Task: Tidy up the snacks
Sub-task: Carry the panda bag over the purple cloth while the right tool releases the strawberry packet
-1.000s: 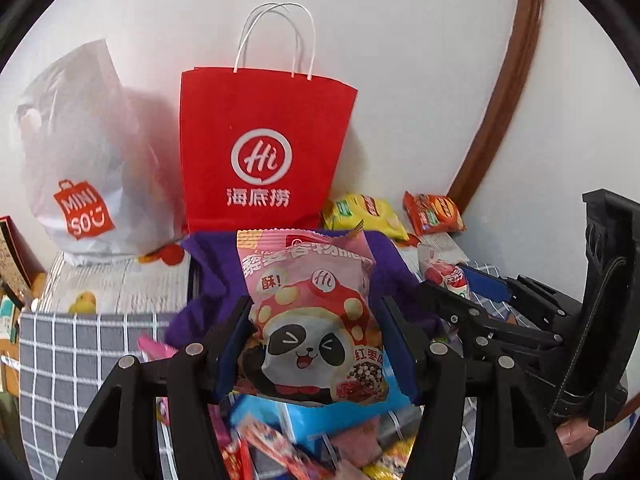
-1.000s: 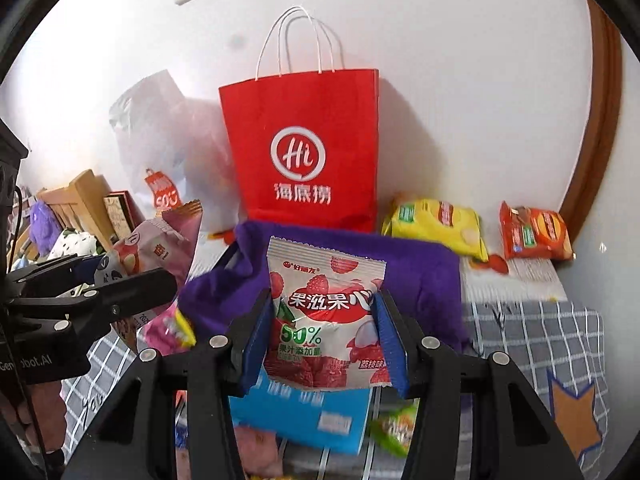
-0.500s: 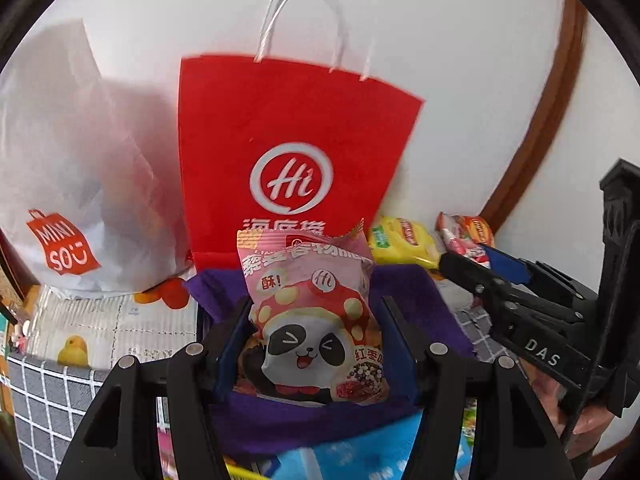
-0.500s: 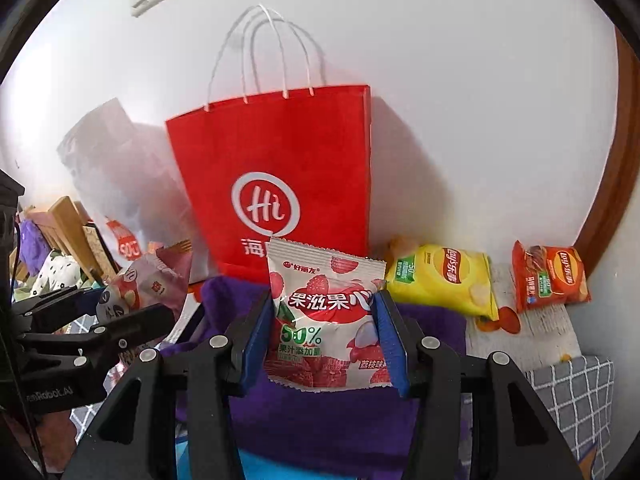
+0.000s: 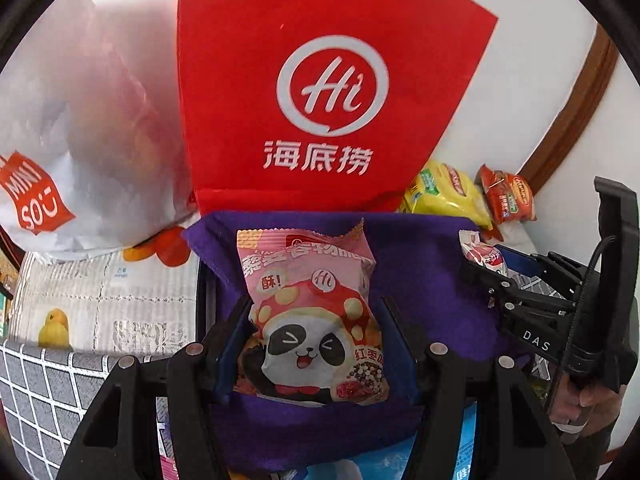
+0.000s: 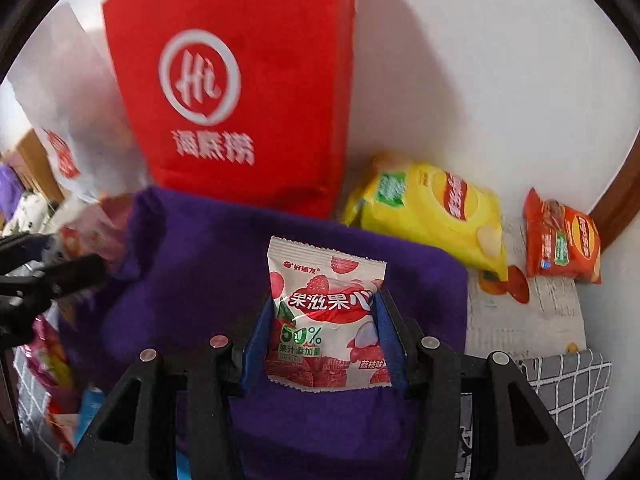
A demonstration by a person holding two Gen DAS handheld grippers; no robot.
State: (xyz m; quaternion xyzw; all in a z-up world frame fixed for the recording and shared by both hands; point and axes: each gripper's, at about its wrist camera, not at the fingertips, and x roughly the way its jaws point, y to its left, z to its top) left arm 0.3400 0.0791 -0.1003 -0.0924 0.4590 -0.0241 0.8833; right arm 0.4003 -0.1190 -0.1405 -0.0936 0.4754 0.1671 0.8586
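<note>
Above purple cloth (image 5: pixel 420 276), left gripper (image 5: pixel 314 344) pinching pink panda-print snack packet (image 5: pixel 312 320) upright between its jaws, right gripper (image 6: pixel 326 344) clamping white-and-red lychee gummy packet (image 6: pixel 326 320) likewise, red paper bag (image 5: pixel 320 92) behind.

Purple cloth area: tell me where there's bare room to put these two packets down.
The purple cloth is bare between the red paper bag and both held packets. The printed mat left of it, below the white plastic bag, is open too. Crowded: the yellow chip bag and orange chip bag by the wall.
</note>
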